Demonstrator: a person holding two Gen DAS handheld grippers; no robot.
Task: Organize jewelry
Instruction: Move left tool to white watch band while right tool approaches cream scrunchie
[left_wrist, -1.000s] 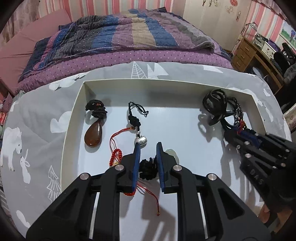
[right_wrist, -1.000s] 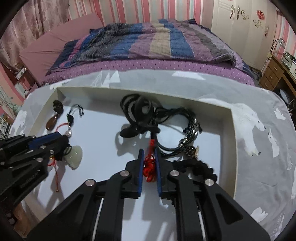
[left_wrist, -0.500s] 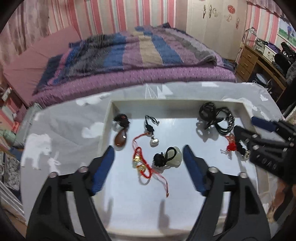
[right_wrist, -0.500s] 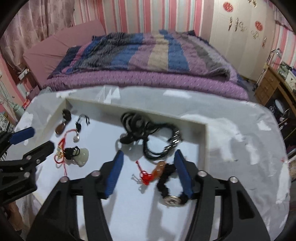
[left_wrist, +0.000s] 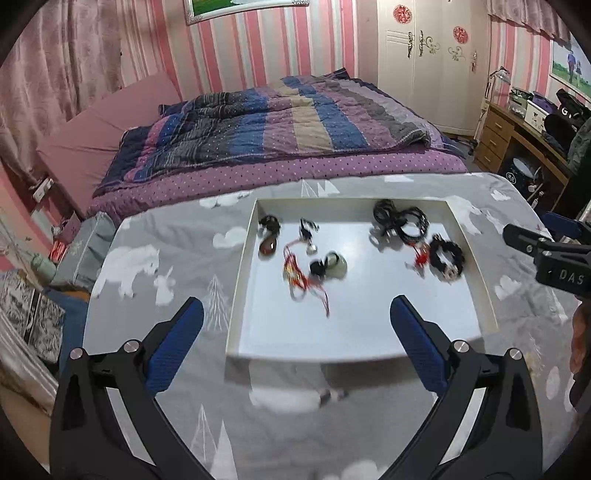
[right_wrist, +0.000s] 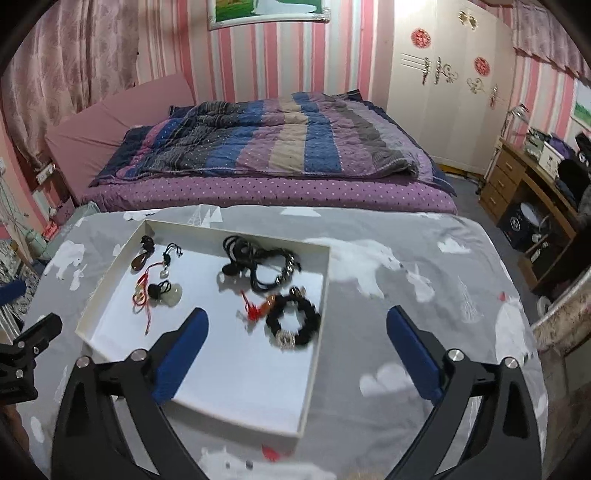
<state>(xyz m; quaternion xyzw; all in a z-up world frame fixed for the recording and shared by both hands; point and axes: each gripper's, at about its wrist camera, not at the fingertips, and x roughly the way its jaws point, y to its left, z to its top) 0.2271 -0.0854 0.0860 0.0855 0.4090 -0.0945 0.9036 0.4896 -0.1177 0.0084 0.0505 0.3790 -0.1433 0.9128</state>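
Observation:
A white tray (left_wrist: 476, 280) (right_wrist: 314, 332) lies on the grey table. On its left lie an amber teardrop pendant (left_wrist: 267, 246) (right_wrist: 139, 263), a small silver charm on black cord (left_wrist: 309, 242), a red cord piece (left_wrist: 295, 275) and a pale jade pendant (left_wrist: 338, 266) (right_wrist: 173, 293). On its right lie tangled black cords (left_wrist: 400, 221) (right_wrist: 258, 262), a red tassel charm (right_wrist: 255, 310) and a black bead bracelet (left_wrist: 447, 256) (right_wrist: 293, 321). My left gripper (left_wrist: 295, 317) is open and empty, above the tray's near edge. My right gripper (right_wrist: 295, 328) is open and empty, near the tray's right side.
The table wears a grey cloth with white bears and trees (left_wrist: 166, 280). A bed with a striped quilt (right_wrist: 277, 144) stands behind it. A wooden desk (right_wrist: 524, 184) stands at the right. The right gripper shows in the left wrist view (left_wrist: 546, 251).
Both grippers let go of their jewelry, opened wide and pulled back and up from the tray. The jade pendant and the red tassel charm now lie in the tray.

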